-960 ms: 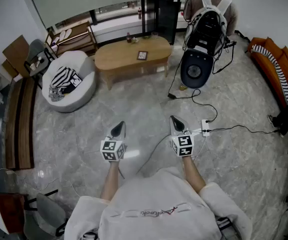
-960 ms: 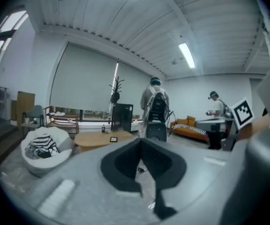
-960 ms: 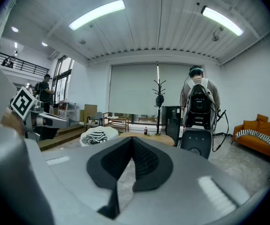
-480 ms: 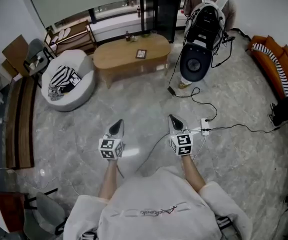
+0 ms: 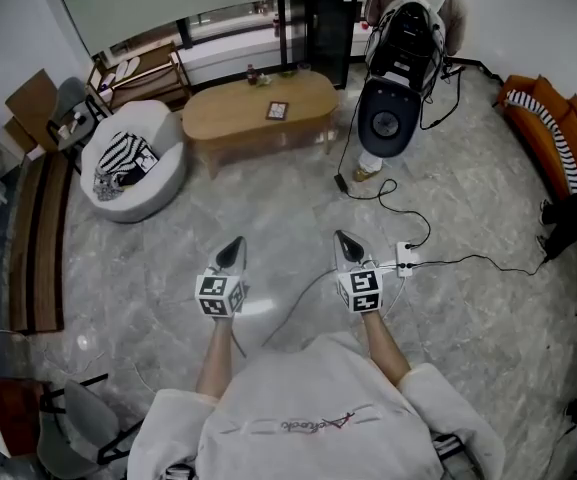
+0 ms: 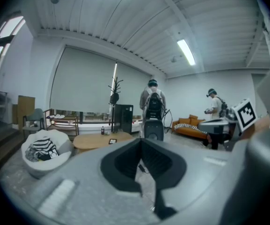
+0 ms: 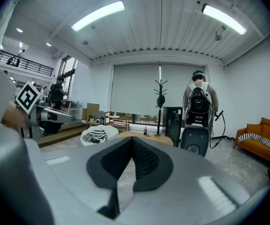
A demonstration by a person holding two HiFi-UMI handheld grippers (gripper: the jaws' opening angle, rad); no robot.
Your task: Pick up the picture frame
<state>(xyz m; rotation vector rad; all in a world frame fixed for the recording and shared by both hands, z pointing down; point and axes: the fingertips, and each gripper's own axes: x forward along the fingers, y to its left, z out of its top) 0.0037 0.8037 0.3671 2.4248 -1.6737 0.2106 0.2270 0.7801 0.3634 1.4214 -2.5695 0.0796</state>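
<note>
Far ahead of the person, on the oval wooden bench (image 5: 238,126), sits the picture frame (image 5: 277,111), a small dark square near the middle of the top. Whether it lies flat or is propped up, I cannot tell. A bottle (image 5: 251,72) stands close to the far edge of the same bench, apart from the frame.

Both tools are held over the grey stone floor (image 5: 148,268), side by side and well apart from the bench, with their tips pointing toward it. The left tool (image 5: 237,241) has its jaws pressed together, and nothing is between them. The right tool (image 5: 339,235) is the same: jaws together, holding nothing.

To the left of the bench is a round white seat (image 5: 158,183) with a striped cloth (image 5: 123,155) in it. Beyond the right end of the bench another person (image 5: 408,18) stands with a black backpack, turned away, next to a black cabinet (image 5: 326,13). A white power strip (image 5: 405,256) lies on the floor just to the right of the right tool, with black cables running from it. An orange sofa (image 5: 546,133) stands along the right wall.
</note>
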